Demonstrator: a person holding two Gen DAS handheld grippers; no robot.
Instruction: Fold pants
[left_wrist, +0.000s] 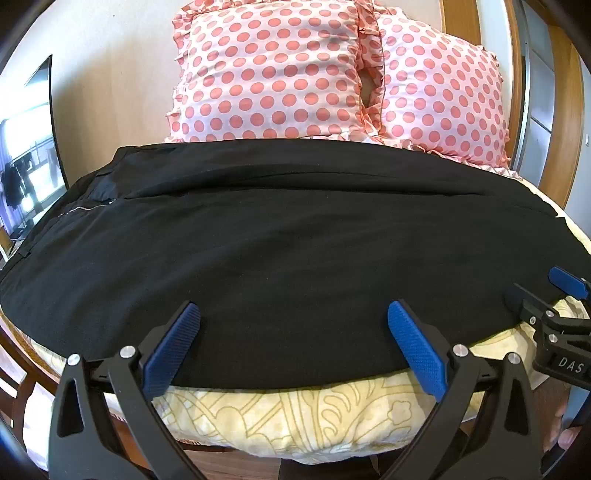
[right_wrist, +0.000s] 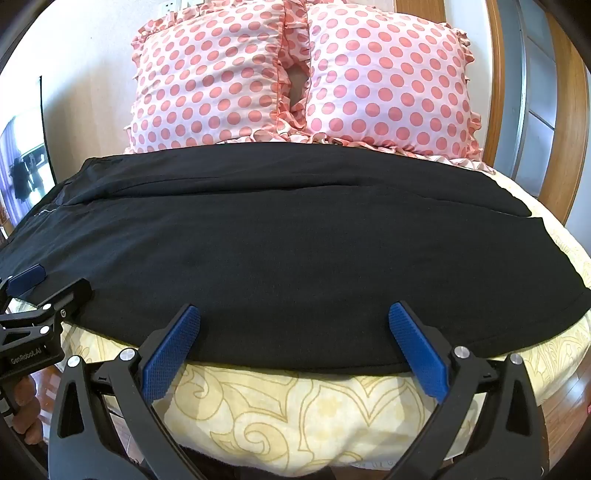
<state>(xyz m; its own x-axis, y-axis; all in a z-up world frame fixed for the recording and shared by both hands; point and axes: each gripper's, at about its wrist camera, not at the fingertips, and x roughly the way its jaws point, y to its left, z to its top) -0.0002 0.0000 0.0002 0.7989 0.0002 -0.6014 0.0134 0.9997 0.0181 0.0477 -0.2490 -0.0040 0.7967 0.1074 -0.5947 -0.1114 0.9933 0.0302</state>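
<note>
Pants are lying flat across the bed, long axis running left–right, near edge directly ahead of both tongs. Left tongs and right tongs are hovering wide apart, holding nothing — roughly equally near.

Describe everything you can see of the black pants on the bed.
The black pants look like soft matte cloth, spread flat sideways across the yellow patterned bedspread. Waist with a silver zipper lies left, leg hems right. The far edge reaches the polka-dot pillows. Both grippers' open jaws hover at the near edge.
</note>
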